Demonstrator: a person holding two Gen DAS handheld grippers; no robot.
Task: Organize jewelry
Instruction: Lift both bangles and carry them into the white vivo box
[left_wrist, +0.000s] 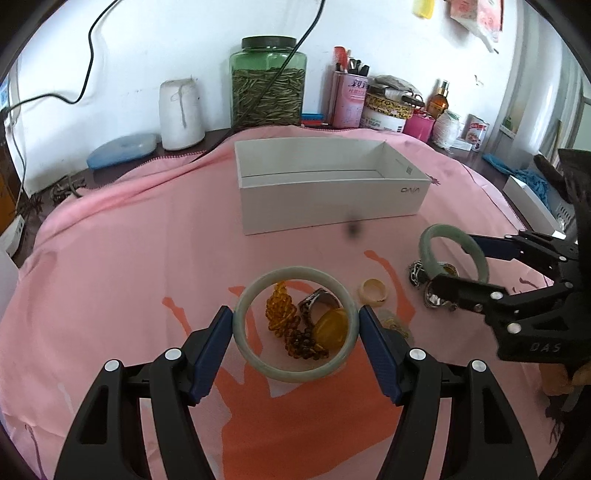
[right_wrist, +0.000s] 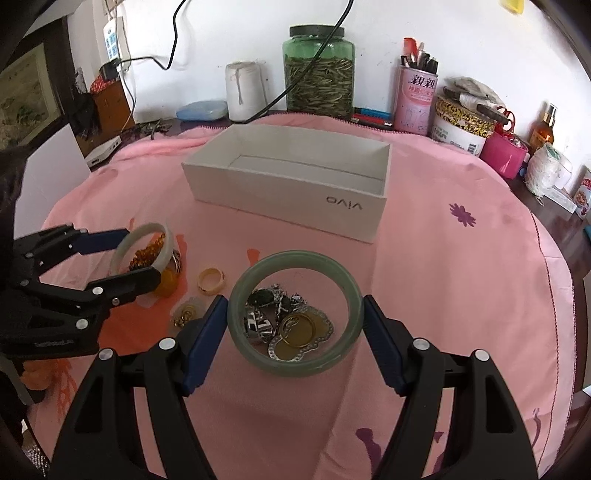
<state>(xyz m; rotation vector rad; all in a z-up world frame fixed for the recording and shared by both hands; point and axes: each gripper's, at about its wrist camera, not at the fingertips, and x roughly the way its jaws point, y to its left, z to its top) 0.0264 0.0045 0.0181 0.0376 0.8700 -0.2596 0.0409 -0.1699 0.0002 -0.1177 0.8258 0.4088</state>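
Observation:
My left gripper (left_wrist: 295, 325) is shut on a pale green jade bangle (left_wrist: 255, 291), held over amber beads (left_wrist: 282, 308), a silver ring (left_wrist: 319, 299) and an amber stone (left_wrist: 332, 328) on the pink cloth. My right gripper (right_wrist: 295, 314) is shut on a darker green jade bangle (right_wrist: 295, 365), held over a pile of silver and gold pendants (right_wrist: 291, 325). Each gripper shows in the other's view: the right gripper (left_wrist: 458, 266) and the left gripper (right_wrist: 142, 253). A cream ring (left_wrist: 373, 291) lies between the piles. An open, empty white box (left_wrist: 328, 206) stands behind.
A green glass jar (left_wrist: 267, 85), a white jar (left_wrist: 181, 110), a pink tin with pens (left_wrist: 349, 98), tins and bottles line the back wall. A blue case (left_wrist: 122, 149) lies at the back left. A black cable (left_wrist: 295, 51) hangs down to the table.

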